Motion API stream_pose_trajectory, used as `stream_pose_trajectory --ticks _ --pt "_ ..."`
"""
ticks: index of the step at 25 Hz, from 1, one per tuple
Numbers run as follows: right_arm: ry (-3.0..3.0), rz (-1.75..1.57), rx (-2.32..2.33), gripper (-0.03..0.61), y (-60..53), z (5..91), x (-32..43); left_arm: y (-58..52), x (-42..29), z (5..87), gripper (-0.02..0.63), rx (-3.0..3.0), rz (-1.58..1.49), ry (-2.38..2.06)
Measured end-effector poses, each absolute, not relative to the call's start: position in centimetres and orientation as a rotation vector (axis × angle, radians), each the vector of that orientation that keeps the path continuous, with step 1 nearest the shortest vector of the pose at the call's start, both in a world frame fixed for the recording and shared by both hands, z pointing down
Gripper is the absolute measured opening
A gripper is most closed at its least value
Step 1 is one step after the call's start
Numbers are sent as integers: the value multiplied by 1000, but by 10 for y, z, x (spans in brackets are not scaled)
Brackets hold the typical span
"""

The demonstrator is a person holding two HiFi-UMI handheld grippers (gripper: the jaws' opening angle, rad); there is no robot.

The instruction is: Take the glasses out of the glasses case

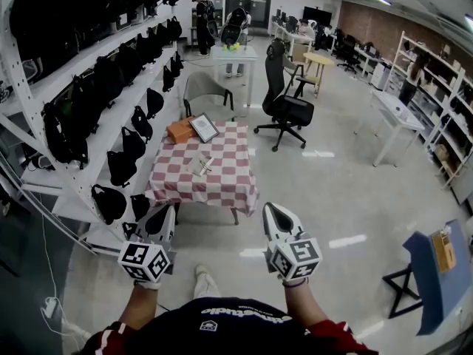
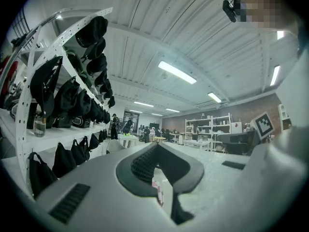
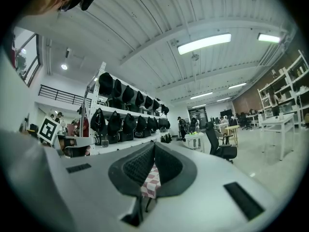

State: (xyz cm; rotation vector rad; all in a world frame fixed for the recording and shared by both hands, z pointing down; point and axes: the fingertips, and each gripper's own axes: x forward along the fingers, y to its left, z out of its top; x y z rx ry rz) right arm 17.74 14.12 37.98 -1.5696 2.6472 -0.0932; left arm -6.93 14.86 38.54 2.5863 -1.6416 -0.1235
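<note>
Black bags [image 1: 74,102] fill the white rack down the left of the head view. Below them, at lower left, my left gripper [image 1: 171,210] points level, its jaws pressed together on nothing. Above it, in the middle of the frame, stands the table [image 1: 222,187] under a red-and-white checked cloth, well apart from both my grippers. At its far left corner lies an orange case [image 1: 179,130], which I take to be the glasses case, though from here I cannot tell whether its lid is down. Just beside it to the right is a dark framed panel [image 1: 205,128], and nearer me, mid-cloth, sits a pale object [image 1: 202,166] too small to name. No glasses show, so I judge them to be inside. At lower centre, my right gripper [image 1: 271,208] also has its jaws together, empty. Further right stands a black office chair [image 1: 285,108].

I expect the case to be light, stiff and smooth, so it may slide on the cloth unless one gripper pins the base while the other lifts the lid at its front lip. The glasses should be light and fragile. I would take them by the bridge or a temple near the hinge, never by the lenses.
</note>
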Motion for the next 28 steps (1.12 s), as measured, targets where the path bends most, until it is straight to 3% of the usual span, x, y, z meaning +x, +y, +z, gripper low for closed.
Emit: stream_pose_trajectory --ticks 28 --pt "2654 -169 -1533 -5 154 384 181 164 -66 389 6 2563 -98 -1656"
